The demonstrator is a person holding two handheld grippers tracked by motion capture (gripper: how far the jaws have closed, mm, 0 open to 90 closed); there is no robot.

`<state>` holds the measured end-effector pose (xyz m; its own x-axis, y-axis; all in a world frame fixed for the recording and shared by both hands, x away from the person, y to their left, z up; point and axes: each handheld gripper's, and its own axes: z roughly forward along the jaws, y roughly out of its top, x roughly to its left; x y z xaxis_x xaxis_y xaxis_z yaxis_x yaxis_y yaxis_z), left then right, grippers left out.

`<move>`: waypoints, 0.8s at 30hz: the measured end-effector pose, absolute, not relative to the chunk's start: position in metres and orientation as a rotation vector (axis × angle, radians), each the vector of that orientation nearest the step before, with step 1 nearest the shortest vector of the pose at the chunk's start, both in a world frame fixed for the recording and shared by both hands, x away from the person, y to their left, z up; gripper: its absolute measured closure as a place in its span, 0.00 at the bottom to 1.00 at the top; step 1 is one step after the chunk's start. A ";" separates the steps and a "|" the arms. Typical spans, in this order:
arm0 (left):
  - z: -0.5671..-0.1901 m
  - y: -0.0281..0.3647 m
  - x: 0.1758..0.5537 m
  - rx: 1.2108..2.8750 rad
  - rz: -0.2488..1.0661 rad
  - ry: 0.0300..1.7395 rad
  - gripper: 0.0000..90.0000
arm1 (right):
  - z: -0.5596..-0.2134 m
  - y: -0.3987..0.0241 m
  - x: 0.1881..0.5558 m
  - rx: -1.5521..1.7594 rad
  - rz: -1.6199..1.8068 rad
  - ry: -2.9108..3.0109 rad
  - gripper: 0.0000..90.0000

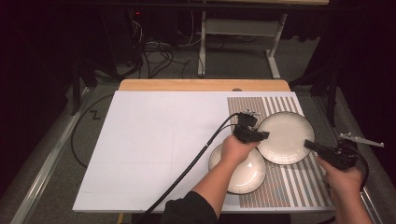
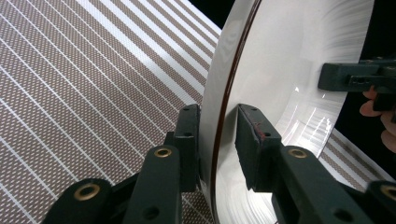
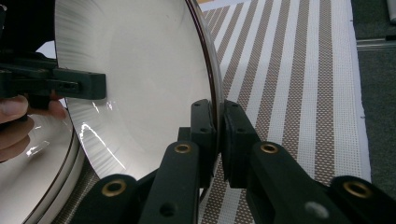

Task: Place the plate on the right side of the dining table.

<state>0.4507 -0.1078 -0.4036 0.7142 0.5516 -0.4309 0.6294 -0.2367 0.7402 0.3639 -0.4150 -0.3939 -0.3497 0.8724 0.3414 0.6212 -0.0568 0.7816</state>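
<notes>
**Two-handed plate, coming down beside the second one**

I've got the far plate (image 1: 286, 136) gripped at opposite rims, one gripper each side. My right gripper (image 3: 218, 140) has its jaws pinched tight on the rim, wall clamped between the pads. My left gripper (image 2: 217, 144) straddles the opposite rim, but there the jaws stand apart: the outer pad lies against the plate's underside, while the inner pad (image 2: 252, 144) shows a gap to the glazed face. So I judge the left side loose, not holding.

The plate sits over the striped placemat (image 1: 299, 186) at the bench's right end, its near edge just beside or slightly overlapping the second plate (image 1: 245, 175), which lies under my left hand (image 1: 236, 150). I can't tell whether it rests flat or rides on that neighbour's rim.

To do this well, I'd keep the right grip firm and level until the plate's foot is fully down on the mat, clear of the other rim. Only then should I let the right jaws go, drawing both grippers out sideways so neither pad drags the glaze.
</notes>
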 end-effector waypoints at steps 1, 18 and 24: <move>-0.404 -0.108 0.451 1.912 -0.096 0.913 0.78 | -0.394 -0.415 0.364 1.611 1.362 1.955 0.96; -0.409 -0.106 0.453 1.942 -0.101 0.946 0.77 | -0.400 -0.411 0.366 1.622 1.344 1.967 0.96; -0.407 -0.106 0.453 1.924 -0.091 0.956 0.71 | -0.401 -0.410 0.368 1.624 1.344 1.962 0.96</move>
